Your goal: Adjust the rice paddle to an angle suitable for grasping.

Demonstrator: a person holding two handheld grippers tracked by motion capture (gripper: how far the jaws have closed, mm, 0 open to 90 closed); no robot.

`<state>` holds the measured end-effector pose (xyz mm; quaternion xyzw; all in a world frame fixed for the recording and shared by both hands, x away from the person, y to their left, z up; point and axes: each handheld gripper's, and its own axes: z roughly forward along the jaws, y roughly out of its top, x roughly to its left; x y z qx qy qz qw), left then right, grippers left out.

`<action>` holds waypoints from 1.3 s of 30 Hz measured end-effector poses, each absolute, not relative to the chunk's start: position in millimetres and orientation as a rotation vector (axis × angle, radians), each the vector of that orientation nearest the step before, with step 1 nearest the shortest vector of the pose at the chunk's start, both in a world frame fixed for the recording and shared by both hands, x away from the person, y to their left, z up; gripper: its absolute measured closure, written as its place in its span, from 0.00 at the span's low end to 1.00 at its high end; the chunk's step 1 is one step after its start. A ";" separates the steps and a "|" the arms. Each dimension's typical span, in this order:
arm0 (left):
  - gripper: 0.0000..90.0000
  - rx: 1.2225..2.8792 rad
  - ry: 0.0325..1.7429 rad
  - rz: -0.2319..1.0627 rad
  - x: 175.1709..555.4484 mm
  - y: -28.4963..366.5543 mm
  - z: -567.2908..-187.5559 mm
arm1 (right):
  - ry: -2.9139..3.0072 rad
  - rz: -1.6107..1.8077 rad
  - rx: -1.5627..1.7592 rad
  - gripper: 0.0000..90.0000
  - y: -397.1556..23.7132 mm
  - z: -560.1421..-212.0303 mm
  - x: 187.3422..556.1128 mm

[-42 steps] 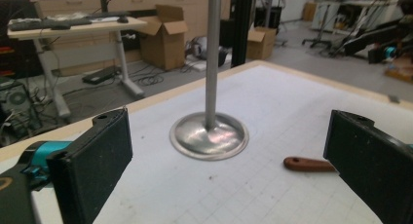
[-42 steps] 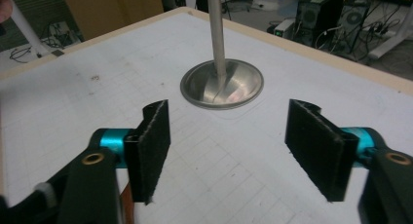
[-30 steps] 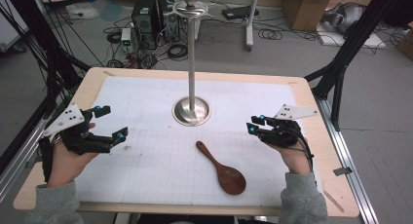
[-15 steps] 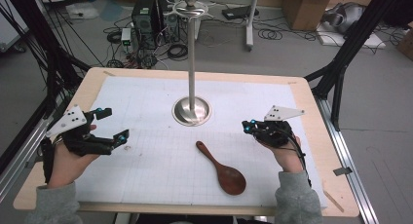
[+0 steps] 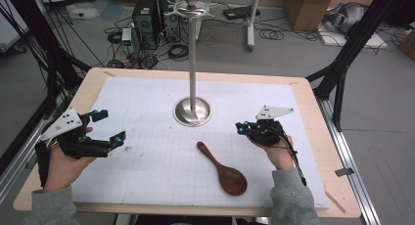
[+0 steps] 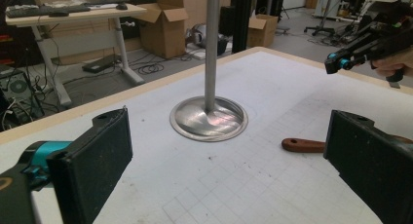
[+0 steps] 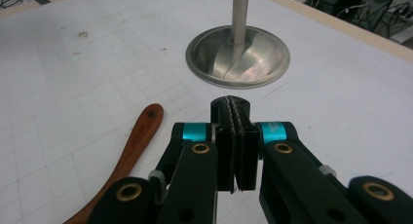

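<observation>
A dark wooden spoon (image 5: 222, 168) lies flat on the white grid mat, handle toward the stand, bowl toward the front edge. My right gripper (image 5: 240, 127) hovers just right of the spoon's handle, shut with its pads pressed together and nothing between them. In the right gripper view the shut gripper (image 7: 234, 112) points at the stand, with the spoon's handle (image 7: 131, 146) to its left. My left gripper (image 5: 109, 125) stands wide open and empty over the mat's left side. From the left gripper (image 6: 226, 156), the spoon's handle end (image 6: 302, 145) shows beside the right-hand jaw.
A tall metal stand with a round dished base (image 5: 193, 111) rises from the middle of the mat (image 5: 147, 186). The wooden table edge (image 5: 313, 102) frames the mat. Cables, boxes and a computer lie on the floor behind.
My right gripper has moved left and a little down, toward the spoon's handle, and its jaws have come together. The left gripper has stayed in place.
</observation>
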<state>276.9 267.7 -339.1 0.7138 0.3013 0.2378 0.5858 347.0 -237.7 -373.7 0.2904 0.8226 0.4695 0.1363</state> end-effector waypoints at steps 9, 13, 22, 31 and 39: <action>0.05 1.659 0.707 0.565 275.0 271.7 -339.0 | 2.415 1.297 0.856 0.98 -227.2 -385.9 353.6; 0.05 1.662 0.703 0.566 274.5 270.5 -338.6 | 2.441 1.261 0.838 0.99 -220.1 -392.5 355.6; 0.05 1.668 0.703 0.562 275.2 268.6 -339.7 | 2.484 1.275 0.831 1.00 -211.0 -399.8 357.0; 0.05 1.673 0.704 0.558 275.5 267.4 -340.7 | 2.539 1.258 0.794 1.00 -200.2 -407.8 356.9; 0.05 1.681 0.703 0.554 275.5 266.3 -341.7 | 2.614 1.228 0.722 1.00 -188.0 -418.2 357.3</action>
